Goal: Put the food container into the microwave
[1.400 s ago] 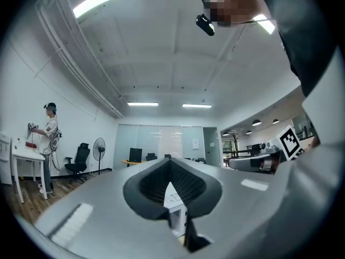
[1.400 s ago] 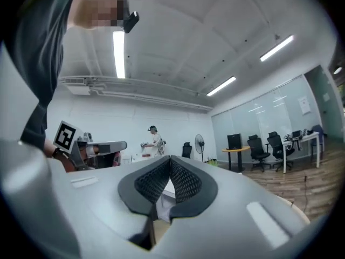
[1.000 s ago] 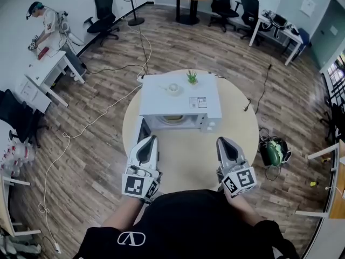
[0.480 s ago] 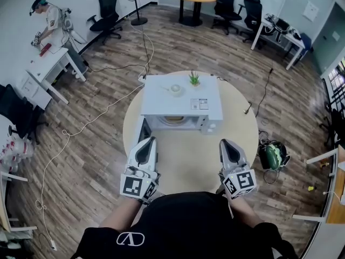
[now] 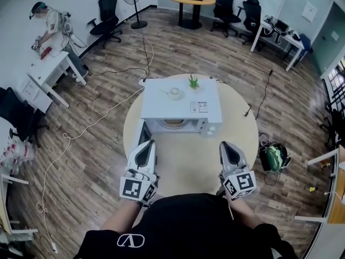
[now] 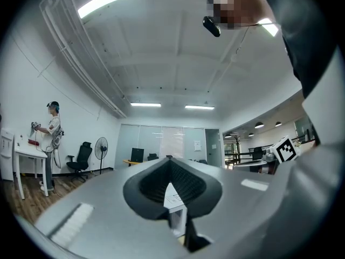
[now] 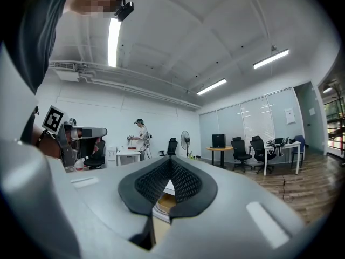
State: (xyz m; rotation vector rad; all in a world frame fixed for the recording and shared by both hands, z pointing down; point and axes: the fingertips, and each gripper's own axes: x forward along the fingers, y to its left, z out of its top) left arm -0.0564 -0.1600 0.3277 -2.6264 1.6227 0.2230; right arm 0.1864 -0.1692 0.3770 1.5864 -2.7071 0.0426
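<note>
A white microwave [image 5: 180, 99] stands on the round wooden table [image 5: 188, 163], its door [image 5: 141, 135] swung open to the left. Inside the cavity sits a round food container [image 5: 173, 123] with tan contents; it also shows past the jaws in the right gripper view [image 7: 163, 203]. My left gripper [image 5: 149, 142] hovers over the table just in front of the open door, shut and empty. My right gripper [image 5: 225, 143] hangs level with it, in front of the microwave's right corner, shut and empty. In both gripper views [image 6: 171, 171] [image 7: 171, 166] the jaws lie together.
A small potted plant [image 5: 193, 80] and a round white object [image 5: 174, 93] rest on the microwave's top. A green bag [image 5: 274, 154] lies on the floor right of the table. Cables trail over the wooden floor at the left. A person [image 5: 47, 23] stands at a white desk far left.
</note>
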